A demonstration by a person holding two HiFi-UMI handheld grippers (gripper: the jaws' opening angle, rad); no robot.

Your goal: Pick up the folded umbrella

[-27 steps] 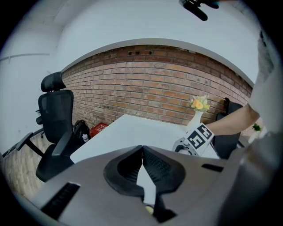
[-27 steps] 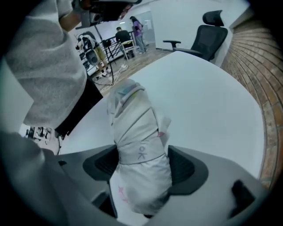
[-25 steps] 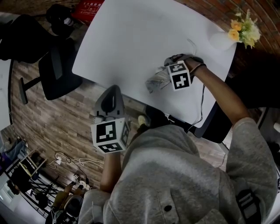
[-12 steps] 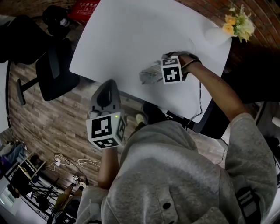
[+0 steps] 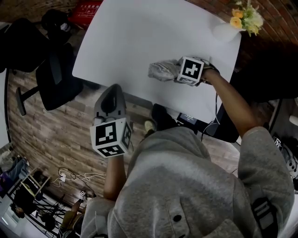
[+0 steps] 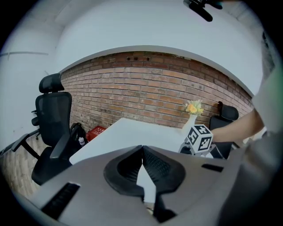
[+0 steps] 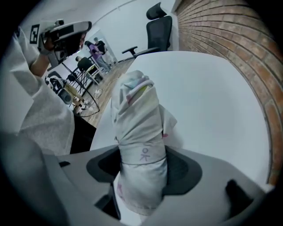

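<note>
The folded umbrella (image 5: 160,71), pale and wrapped with a strap, sticks out leftward from my right gripper (image 5: 180,72) over the white table (image 5: 139,32). In the right gripper view the umbrella (image 7: 139,128) fills the space between the two dark pads (image 7: 182,170), which press on its sides; my right gripper (image 7: 141,167) is shut on it. My left gripper (image 5: 113,93) hangs off the table's near edge over the wooden floor, holding nothing. In the left gripper view its tips (image 6: 141,148) meet, so it is shut.
A white vase of yellow flowers (image 5: 233,25) stands at the table's far right corner. A black office chair (image 5: 51,69) sits left of the table, a red box (image 5: 86,7) lies beyond it, and cables trail on the floor (image 5: 70,174).
My right gripper has rolled its wrist with the umbrella in it; the marker cube now faces differently and the umbrella points further left. The left gripper has stayed where it was.
</note>
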